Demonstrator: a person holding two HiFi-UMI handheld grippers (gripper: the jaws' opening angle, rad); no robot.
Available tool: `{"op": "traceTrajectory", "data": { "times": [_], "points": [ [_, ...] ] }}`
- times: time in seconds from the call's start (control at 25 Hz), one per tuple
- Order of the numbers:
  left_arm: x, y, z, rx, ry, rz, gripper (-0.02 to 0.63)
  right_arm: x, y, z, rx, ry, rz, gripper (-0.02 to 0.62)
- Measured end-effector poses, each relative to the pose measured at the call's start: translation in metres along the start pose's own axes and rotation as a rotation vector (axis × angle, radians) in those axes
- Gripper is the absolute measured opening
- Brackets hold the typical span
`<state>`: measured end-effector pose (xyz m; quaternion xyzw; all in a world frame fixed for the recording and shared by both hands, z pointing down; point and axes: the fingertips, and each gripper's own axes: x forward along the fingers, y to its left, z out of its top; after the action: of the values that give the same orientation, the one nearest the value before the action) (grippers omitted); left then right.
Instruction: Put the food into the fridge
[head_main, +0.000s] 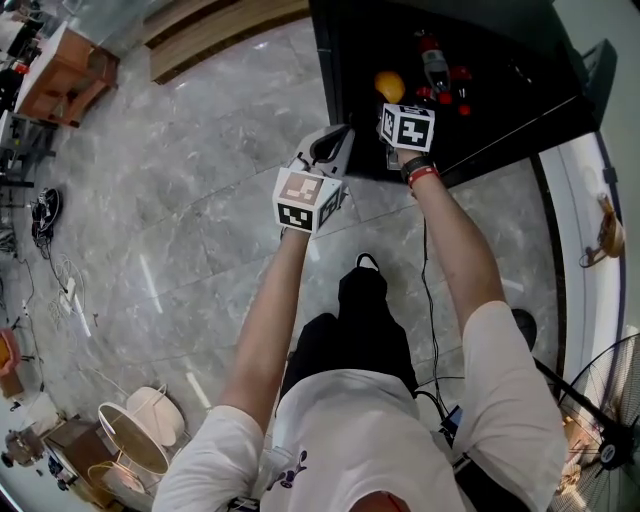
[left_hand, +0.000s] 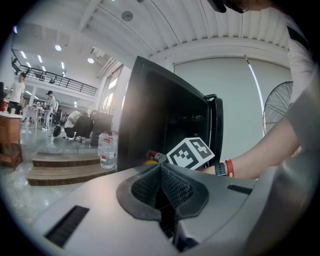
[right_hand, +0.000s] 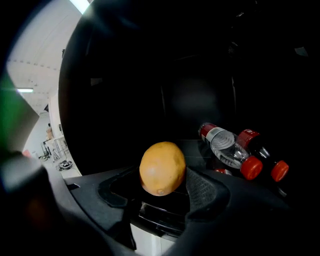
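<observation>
Over grey marble floor, at the black fridge.
Right gripper pinches a smooth orange-yellow fruit; left gripper has jaws pressed together.

Fan (w/ grille), wood steps, flr cables

No legible text; labels on bottles blurred; marker cube shows pattern only

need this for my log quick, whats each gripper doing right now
left gripper: jaws shut, empty
right gripper: jaws shut on the orange fruit
</observation>
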<state>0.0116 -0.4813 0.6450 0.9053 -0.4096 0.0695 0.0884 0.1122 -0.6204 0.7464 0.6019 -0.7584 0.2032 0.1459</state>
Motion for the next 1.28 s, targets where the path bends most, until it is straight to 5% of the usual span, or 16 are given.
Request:
{"op": "traceTrajectory", "data": {
  "times": [0.64, 1.28],
  "points": [
    [0.000, 0.011, -0.002, -0.021, -0.023, 0.024, 0.018, 0.019, -0.003, -0.001, -0.035, -0.023, -0.010, 0.319],
    [-0.030, -0.014, 0.016, -0.048, 0.009, 0.008, 0.018, -0.042, -0.002, 0.005, -0.038, -0.011, -0.038, 0.387]
  ]
}}
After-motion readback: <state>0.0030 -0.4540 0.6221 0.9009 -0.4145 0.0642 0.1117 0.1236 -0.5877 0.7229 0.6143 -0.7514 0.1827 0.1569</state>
